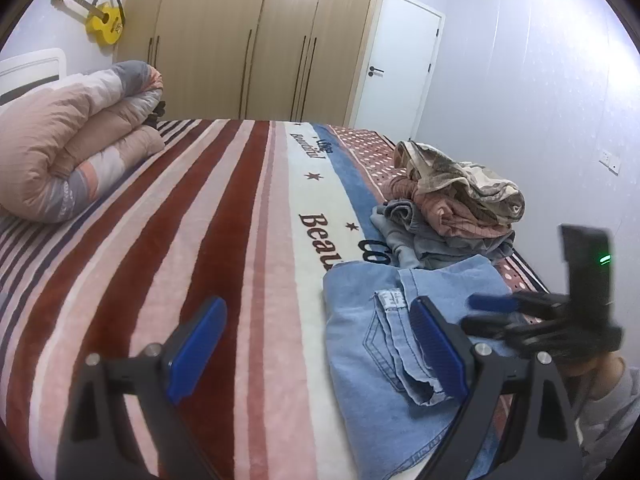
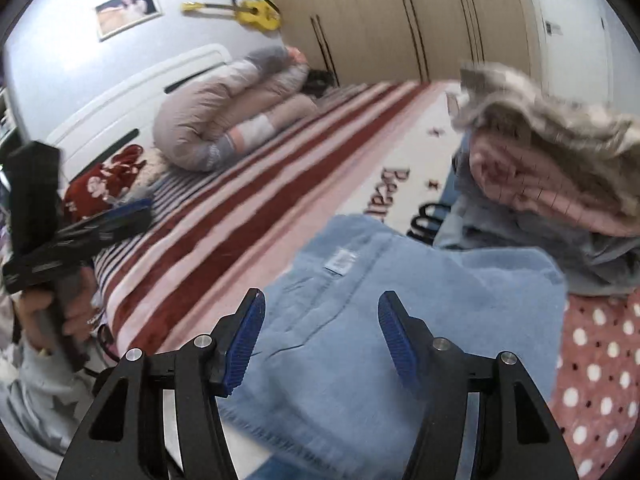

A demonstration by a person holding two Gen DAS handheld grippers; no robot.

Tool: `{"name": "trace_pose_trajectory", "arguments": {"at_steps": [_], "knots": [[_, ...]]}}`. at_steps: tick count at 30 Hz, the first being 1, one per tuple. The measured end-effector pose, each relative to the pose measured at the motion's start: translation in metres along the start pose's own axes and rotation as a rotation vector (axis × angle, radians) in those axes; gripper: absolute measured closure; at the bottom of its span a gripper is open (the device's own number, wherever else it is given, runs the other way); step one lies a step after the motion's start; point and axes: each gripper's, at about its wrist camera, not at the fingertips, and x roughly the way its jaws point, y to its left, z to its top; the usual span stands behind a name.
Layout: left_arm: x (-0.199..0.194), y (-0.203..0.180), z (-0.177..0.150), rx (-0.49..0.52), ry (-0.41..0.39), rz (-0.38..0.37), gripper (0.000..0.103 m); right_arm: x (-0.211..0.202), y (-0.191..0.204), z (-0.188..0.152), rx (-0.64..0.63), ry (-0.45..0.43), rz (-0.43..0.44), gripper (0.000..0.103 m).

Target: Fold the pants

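Light blue denim pants (image 1: 384, 344) lie folded in a compact bundle on the striped blanket (image 1: 200, 220), near the bed's right edge. My left gripper (image 1: 320, 344) is open and empty, its right finger over the pants' left part. My right gripper (image 2: 320, 340) is open and empty, hovering just above the folded pants (image 2: 400, 320). The right gripper also shows in the left wrist view (image 1: 504, 316), over the pants' right side. The left gripper shows in the right wrist view (image 2: 116, 216), off to the left, held in a hand.
A pile of unfolded clothes (image 1: 452, 204) lies just beyond the pants, seen close in the right wrist view (image 2: 552, 168). A rolled pink duvet (image 1: 72, 140) lies at the far left. Wardrobes (image 1: 256, 40) and a door (image 1: 396, 60) stand behind the bed.
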Motion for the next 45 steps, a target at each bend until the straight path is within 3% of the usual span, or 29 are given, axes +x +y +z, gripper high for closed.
{"name": "trace_pose_trajectory", "arguments": {"at_steps": [6,11,16,18,20,26,32,37,41,45], "knots": [[0.015,-0.007,-0.011,0.027,0.059,0.004,0.012,0.049,0.008,-0.039,-0.056,0.089,-0.050,0.046],[0.022,-0.018,-0.017,0.050,0.084,0.010,0.012,0.042,0.012,-0.036,-0.057,0.088,-0.032,0.047],[0.023,-0.033,-0.021,0.072,0.110,-0.009,0.010,0.010,0.015,-0.033,-0.052,0.010,-0.029,0.047],[0.022,-0.043,-0.023,0.087,0.121,-0.033,0.007,-0.006,0.014,-0.033,-0.061,-0.013,-0.047,0.042],[0.021,-0.053,-0.025,0.098,0.119,-0.046,0.003,-0.024,0.011,-0.034,-0.068,-0.031,-0.069,0.027],[0.027,-0.086,-0.026,0.124,0.136,-0.077,0.002,-0.078,-0.017,-0.042,-0.009,-0.108,-0.145,0.013],[0.035,-0.100,-0.028,0.132,0.154,-0.071,0.002,-0.106,-0.054,-0.057,0.059,-0.129,-0.210,0.013],[0.039,-0.088,-0.030,0.105,0.163,-0.051,0.002,-0.103,-0.056,-0.069,0.059,-0.116,-0.192,0.013],[0.041,-0.070,-0.032,0.094,0.169,-0.009,0.002,-0.099,-0.024,-0.071,-0.047,-0.171,-0.143,0.013],[0.038,-0.052,-0.032,0.073,0.167,-0.013,0.002,-0.072,0.009,-0.061,-0.120,-0.128,-0.082,0.013]]}}
